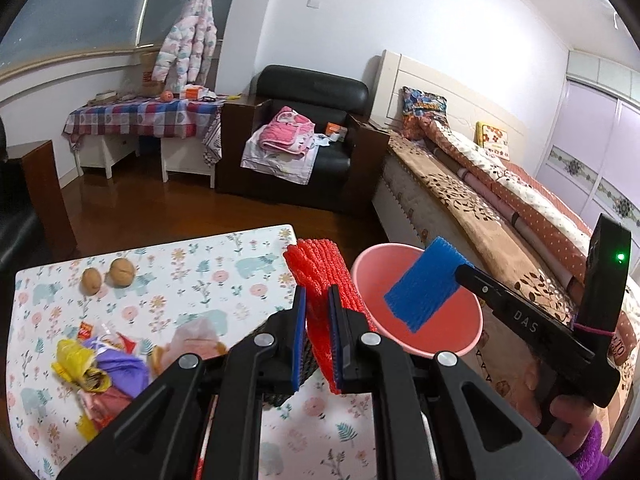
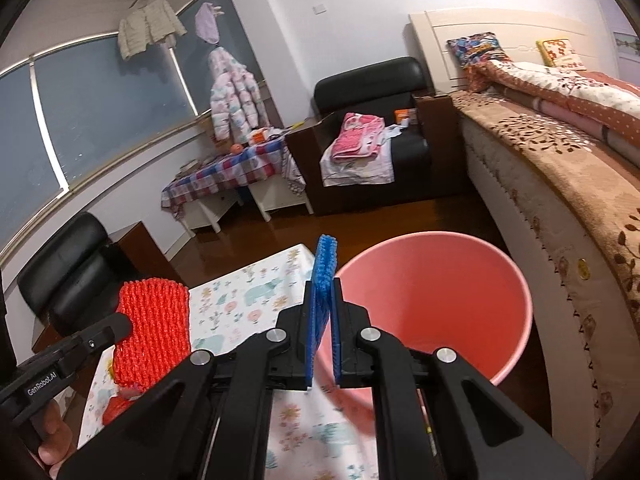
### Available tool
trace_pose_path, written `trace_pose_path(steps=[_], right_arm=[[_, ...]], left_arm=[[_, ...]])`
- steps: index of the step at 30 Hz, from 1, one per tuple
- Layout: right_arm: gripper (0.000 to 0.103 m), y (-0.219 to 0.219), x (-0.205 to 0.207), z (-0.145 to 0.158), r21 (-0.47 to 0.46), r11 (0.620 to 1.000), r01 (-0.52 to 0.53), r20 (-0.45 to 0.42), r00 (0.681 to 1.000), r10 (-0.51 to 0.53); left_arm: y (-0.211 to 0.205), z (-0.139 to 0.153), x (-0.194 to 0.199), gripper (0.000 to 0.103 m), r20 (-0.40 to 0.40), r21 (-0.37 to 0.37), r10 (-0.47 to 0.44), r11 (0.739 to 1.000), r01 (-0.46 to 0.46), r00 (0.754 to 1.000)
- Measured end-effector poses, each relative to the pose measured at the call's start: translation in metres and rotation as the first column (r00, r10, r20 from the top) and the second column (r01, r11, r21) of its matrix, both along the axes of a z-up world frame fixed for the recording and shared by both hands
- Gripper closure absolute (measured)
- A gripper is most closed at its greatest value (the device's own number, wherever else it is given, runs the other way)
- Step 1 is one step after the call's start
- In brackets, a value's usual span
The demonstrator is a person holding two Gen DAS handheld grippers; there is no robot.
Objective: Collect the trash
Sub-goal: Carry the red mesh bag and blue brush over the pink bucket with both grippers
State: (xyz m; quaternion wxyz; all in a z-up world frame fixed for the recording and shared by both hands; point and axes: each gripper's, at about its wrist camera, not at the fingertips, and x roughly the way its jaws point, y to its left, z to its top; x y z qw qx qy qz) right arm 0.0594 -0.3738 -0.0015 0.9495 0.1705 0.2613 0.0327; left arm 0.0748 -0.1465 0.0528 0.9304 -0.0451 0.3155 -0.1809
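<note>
Between left gripper point(image 1: 317, 312) pads: red foam net point(image 1: 320, 276), pinched, beside pink bin point(image 1: 416, 344) rim. Right gripper point(image 2: 323, 304) clamps blue foam net point(image 2: 323, 276) (upright) over bin mouth. Remaining wrappers point(image 1: 100, 368), two walnuts point(image 1: 108, 276) on floral table point(image 1: 224, 272).

The worktop point(image 1: 208, 276) wears a white cloth printed with flowers and pale blue bears. Two brown walnuts point(image 1: 108, 276) lie side by side on it, ahead and to the left of the left tool point(image 1: 317, 300). Nearer and further left sits a heap of crumpled wrappers point(image 1: 100, 372), yellow, purple and pink. The pink bin point(image 2: 436, 304) stands off the worktop's right edge, on the dark wooden floor point(image 2: 360, 220).
</note>
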Motion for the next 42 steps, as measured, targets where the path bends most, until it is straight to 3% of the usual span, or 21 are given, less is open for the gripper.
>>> trace_pose_path(steps=[20,42], right_arm=[[0.096,-0.049,0.004,-0.014,-0.008,0.989,0.145,-0.001,0.989,-0.145],[0.096,-0.071,0.017,-0.035,-0.014,0.982,0.188,-0.054,0.98,-0.189]], left_arm=[[-0.087,-0.008,0.034,0.093,0.007,0.065,-0.132,0.989,0.131,0.991],[-0.145,-0.041,0.068,0.093,-0.04,0.136,-0.196,0.97,0.199,0.98]])
